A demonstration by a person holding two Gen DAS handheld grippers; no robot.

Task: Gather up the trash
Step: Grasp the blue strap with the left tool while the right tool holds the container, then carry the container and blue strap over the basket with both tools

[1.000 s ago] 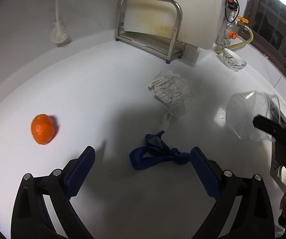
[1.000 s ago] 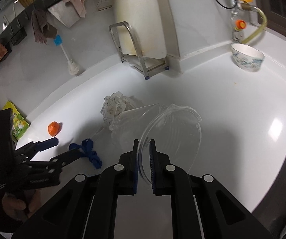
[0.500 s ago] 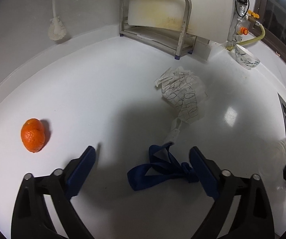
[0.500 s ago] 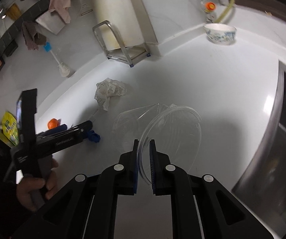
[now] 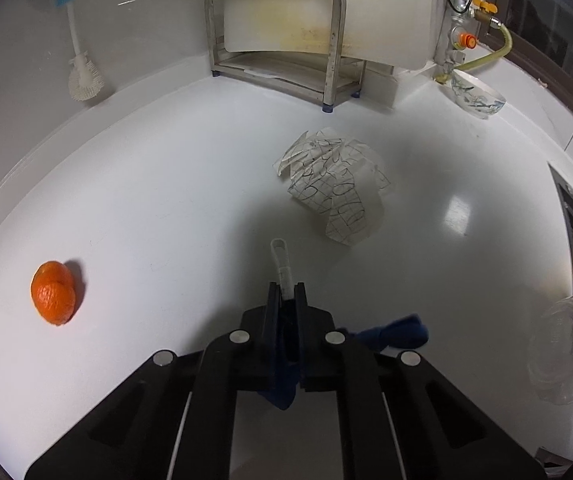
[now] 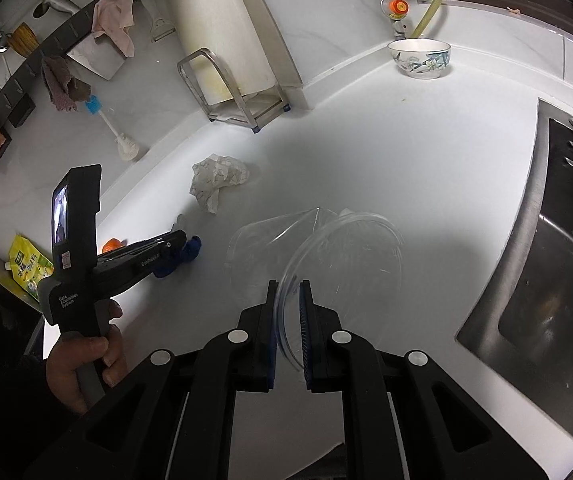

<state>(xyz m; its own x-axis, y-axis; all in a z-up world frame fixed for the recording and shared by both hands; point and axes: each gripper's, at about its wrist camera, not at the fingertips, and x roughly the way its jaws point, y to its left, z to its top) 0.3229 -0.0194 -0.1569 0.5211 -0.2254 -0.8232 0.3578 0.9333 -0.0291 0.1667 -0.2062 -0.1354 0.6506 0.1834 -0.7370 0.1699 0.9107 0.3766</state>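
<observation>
My left gripper [image 5: 286, 294] points down at the white counter, its jaws closing, pads pressing the blue strap [image 5: 398, 332]; the strap's white plastic tab [image 5: 280, 256] sticks out ahead of the fingertips. Crumpled printed paper [image 5: 334, 184] lies beyond it, and orange peel [image 5: 52, 298] sits to the left. My right gripper [image 6: 287, 292] is shut on the rim of a clear plastic cup [image 6: 326, 256], which is held above the counter. In the right wrist view the left gripper [image 6: 180, 238] sits on the strap [image 6: 186, 254], near the paper [image 6: 216, 178].
A patterned bowl [image 6: 420, 58] stands at the back by the gas valve. A metal rack [image 5: 278, 40] holds a white board, and a brush [image 5: 80, 76] leans on the wall. The steel sink [image 6: 558, 280] is at the right. A yellow pouch [image 6: 28, 268] lies at the left.
The left jaws went from wide open on either side of the blue strap to closed on it. The right gripper carried the clear cup rightward, nearer the sink, and rolled.
</observation>
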